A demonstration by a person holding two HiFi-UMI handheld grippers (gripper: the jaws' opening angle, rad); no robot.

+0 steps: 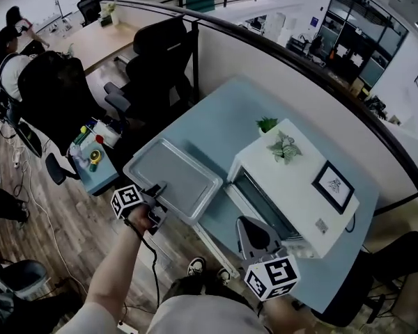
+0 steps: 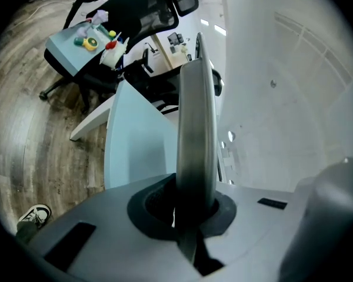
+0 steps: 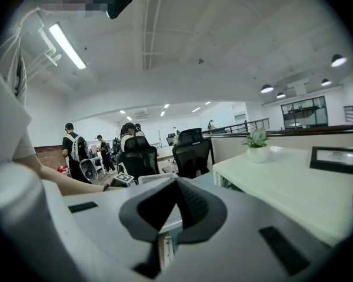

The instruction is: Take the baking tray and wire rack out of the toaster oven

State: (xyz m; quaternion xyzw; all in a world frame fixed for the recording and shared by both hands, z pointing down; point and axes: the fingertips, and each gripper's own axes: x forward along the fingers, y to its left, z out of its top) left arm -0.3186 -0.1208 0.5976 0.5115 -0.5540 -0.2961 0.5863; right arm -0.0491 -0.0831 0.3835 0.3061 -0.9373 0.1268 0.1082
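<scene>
At the left edge of the head view, a small blue side table (image 1: 97, 169) holding little coloured items stands on the wood floor beside black office chairs (image 1: 157, 68). Just right of it, our left gripper (image 1: 157, 190) is clenched on the near rim of the baking tray (image 1: 174, 176). The left gripper view shows that rim edge-on between the closed jaws. We hold the tray out of the oven, roughly level over the front left corner of the light blue desk (image 1: 223, 127), close to the oven's left side. Next comes the white toaster oven (image 1: 299, 186), its front facing us. On its top stand a small potted plant (image 1: 285, 147) and a framed picture (image 1: 333, 185). We cannot make out the wire rack. Our right gripper (image 1: 254, 232) hangs before the oven's front. In the right gripper view its jaws stand apart with nothing between them.
</scene>
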